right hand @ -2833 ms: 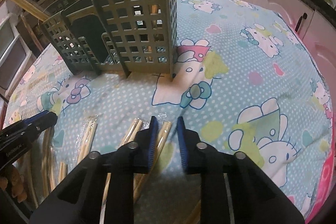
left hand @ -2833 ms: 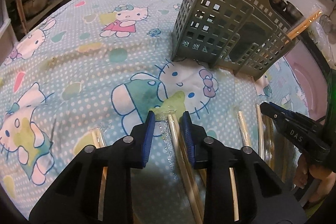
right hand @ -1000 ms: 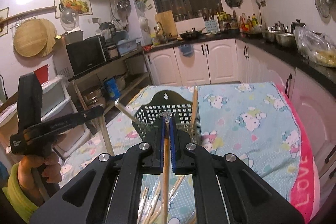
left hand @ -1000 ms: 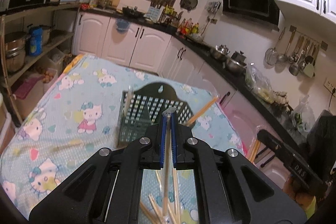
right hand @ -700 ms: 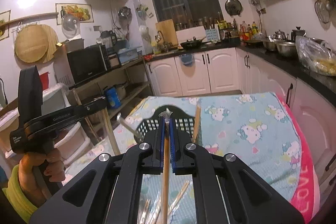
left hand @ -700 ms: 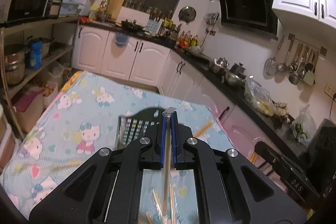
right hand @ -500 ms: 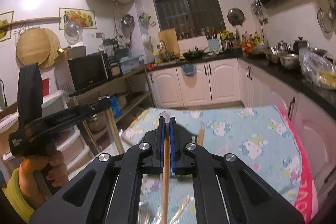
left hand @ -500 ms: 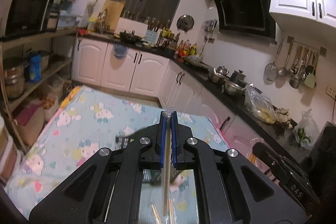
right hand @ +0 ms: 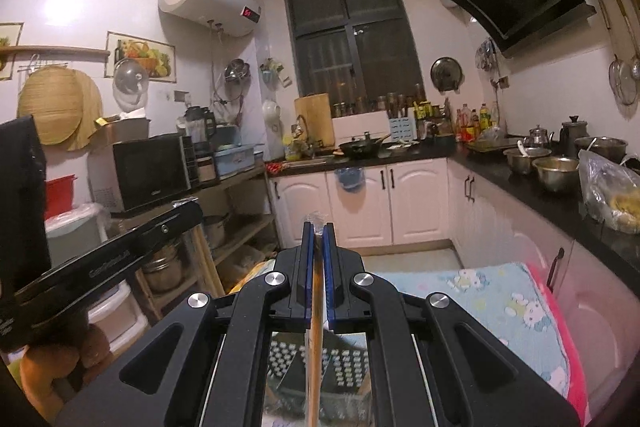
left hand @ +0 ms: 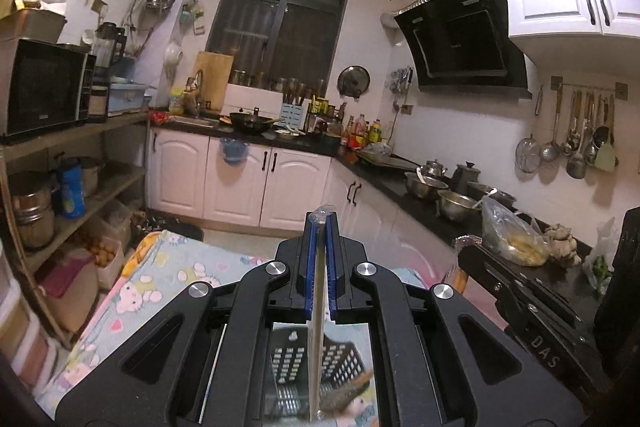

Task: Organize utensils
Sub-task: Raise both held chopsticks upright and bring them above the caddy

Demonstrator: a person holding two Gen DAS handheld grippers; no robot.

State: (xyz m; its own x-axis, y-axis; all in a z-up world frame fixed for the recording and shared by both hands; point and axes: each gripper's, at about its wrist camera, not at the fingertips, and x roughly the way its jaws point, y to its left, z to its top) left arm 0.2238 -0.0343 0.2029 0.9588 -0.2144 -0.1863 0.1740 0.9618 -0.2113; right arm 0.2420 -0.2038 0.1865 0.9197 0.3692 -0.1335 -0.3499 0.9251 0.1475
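Observation:
My left gripper (left hand: 320,223) is shut on a plastic-wrapped chopstick (left hand: 317,339) that hangs down from the jaws. Below it, seen through the gripper frame, stands the grey-green grid caddy (left hand: 288,363) on the Hello Kitty tablecloth (left hand: 180,267). My right gripper (right hand: 317,231) is shut on a wrapped brown chopstick (right hand: 314,343), which also hangs down over the caddy (right hand: 352,363). Each gripper shows in the other's view: the right gripper (left hand: 466,247) at the right, the left gripper (right hand: 188,211) at the left, held by a person's hand (right hand: 52,367).
A black counter (left hand: 424,203) with metal bowls (left hand: 456,203) and a bag runs along the right of the table. White cabinets (right hand: 360,203) stand at the far end. At the left, a wooden shelf (left hand: 100,183) carries pots and a microwave (left hand: 40,91).
Both grippers rose from the table, each with its chopstick, and levelled out. The caddy dropped from the middle of each view to beneath the jaws.

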